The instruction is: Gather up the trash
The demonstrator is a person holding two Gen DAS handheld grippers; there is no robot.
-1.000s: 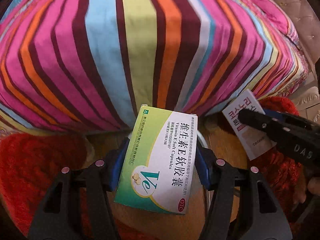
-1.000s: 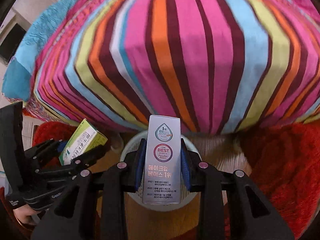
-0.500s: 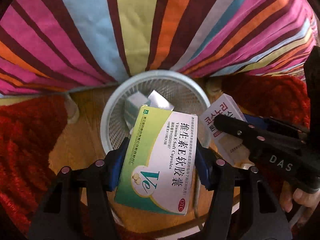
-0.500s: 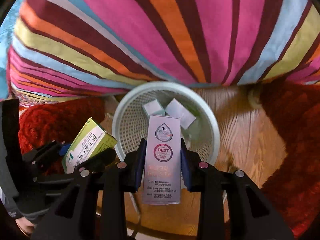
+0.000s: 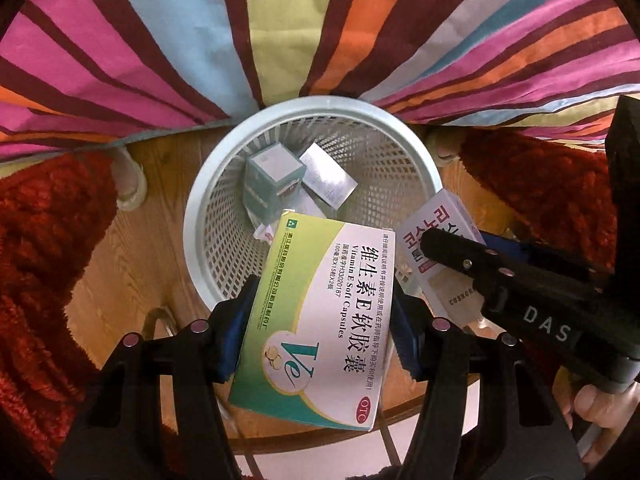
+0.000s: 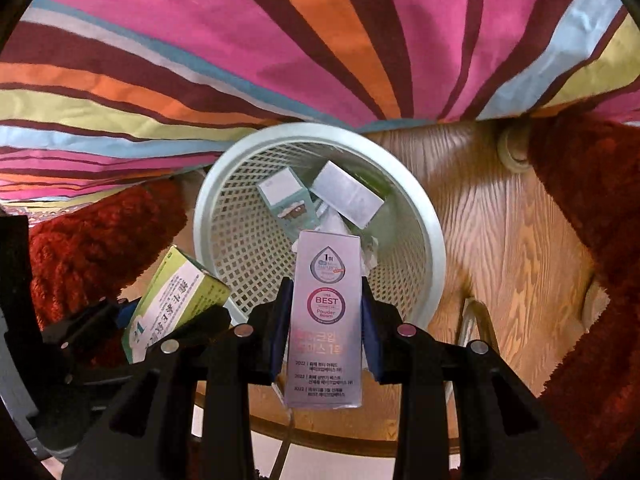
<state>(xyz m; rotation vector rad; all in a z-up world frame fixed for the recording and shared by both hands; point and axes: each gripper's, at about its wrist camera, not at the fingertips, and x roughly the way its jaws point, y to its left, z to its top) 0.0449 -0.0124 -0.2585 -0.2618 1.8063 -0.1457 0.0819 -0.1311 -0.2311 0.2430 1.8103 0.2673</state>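
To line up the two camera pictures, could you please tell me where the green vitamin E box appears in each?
Left wrist: green vitamin E box at centre bottom, held in the left gripper.
Right wrist: lower left.
Shared landmark: the white mesh basket.

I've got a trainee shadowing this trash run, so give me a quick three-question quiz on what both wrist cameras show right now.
1. True or false: the left hand-held gripper is shut on the Vitamin E capsule box.
2. What does the right hand-held gripper hold? A) a bottle B) a pink cosmetics box C) nothing
3. Fill in: the white mesh wastebasket already holds several small ____.

Key: 1 true; 2 B; 3 boxes.
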